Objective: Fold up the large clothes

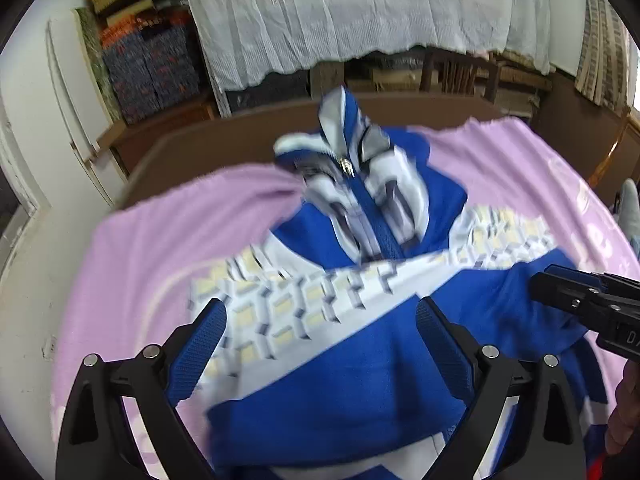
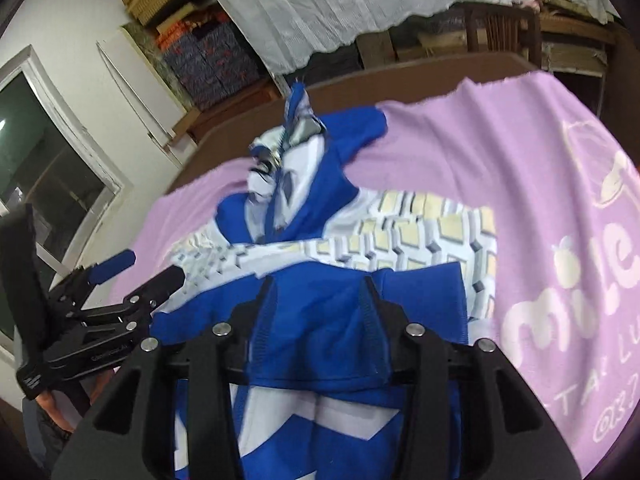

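Note:
A blue and white zip jacket [image 1: 360, 360] [image 2: 400, 240] lies on a pink blanket [image 1: 140, 260] [image 2: 480, 152], its collar and zip pointing at the far edge. Wide open, my left gripper [image 1: 320, 316] hovers over the jacket's patterned white band, and nothing is between its fingers. From the right wrist view it [image 2: 152, 270] hangs at the left of the jacket. The right gripper [image 2: 320, 292] has a fold of the jacket's blue cloth filling the gap between its pads. In the left wrist view it [image 1: 540, 284] reaches in from the right edge.
The blanket covers a brown table [image 1: 240, 140] [image 2: 360, 92]. Behind it stand shelves under a white lace cloth [image 1: 360, 12], stacked patterned boxes [image 1: 152, 68] and a wooden chair [image 1: 452, 68]. A window [image 2: 40, 140] is at the left. A person's hand [image 1: 624, 420] shows at the lower right.

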Motion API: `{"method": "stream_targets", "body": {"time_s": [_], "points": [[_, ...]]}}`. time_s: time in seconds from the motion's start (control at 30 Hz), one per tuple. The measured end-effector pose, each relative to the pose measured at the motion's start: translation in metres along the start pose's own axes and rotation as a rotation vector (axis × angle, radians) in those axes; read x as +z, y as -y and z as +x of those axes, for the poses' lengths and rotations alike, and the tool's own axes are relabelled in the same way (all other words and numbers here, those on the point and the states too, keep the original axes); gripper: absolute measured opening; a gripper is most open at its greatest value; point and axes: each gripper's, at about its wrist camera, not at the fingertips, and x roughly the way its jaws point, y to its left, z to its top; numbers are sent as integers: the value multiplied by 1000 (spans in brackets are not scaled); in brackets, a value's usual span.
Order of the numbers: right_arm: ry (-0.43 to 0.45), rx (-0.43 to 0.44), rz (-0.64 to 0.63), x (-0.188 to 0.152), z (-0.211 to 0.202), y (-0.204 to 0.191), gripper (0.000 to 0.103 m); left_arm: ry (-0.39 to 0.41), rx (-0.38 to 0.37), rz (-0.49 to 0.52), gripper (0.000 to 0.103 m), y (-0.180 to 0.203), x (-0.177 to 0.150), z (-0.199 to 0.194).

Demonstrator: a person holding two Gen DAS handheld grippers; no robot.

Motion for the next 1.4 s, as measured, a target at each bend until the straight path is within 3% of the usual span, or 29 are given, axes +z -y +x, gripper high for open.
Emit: {"method": "stream_targets", "body": {"time_s": [0.1,0.2,0.33,0.63,0.97,1.2,1.4], "points": [[-39,-18,18,-8,16,19,37,-91,27,1,98,-2,-16,38],[-56,-14,18,-9,21,37,32,-87,-29,-60,100,-16,-20,43],[-69,5,46,-9,21,45,26,-63,-7,-31,100,-11,-23,41],[-55,-76,-19,-11,18,36,26,-52,25,-14,100,-9,-24,35],[25,-113,41,-6,-3,48,30,22,114,-5,100,-10,-22,14],[63,-3,-32,-12,-13,20,30,85,132,-18,100,-11,-23,-8],[34,-4,-154,-26,-5,-14,31,60,139,-6,100,-7,-30,-8]]}}
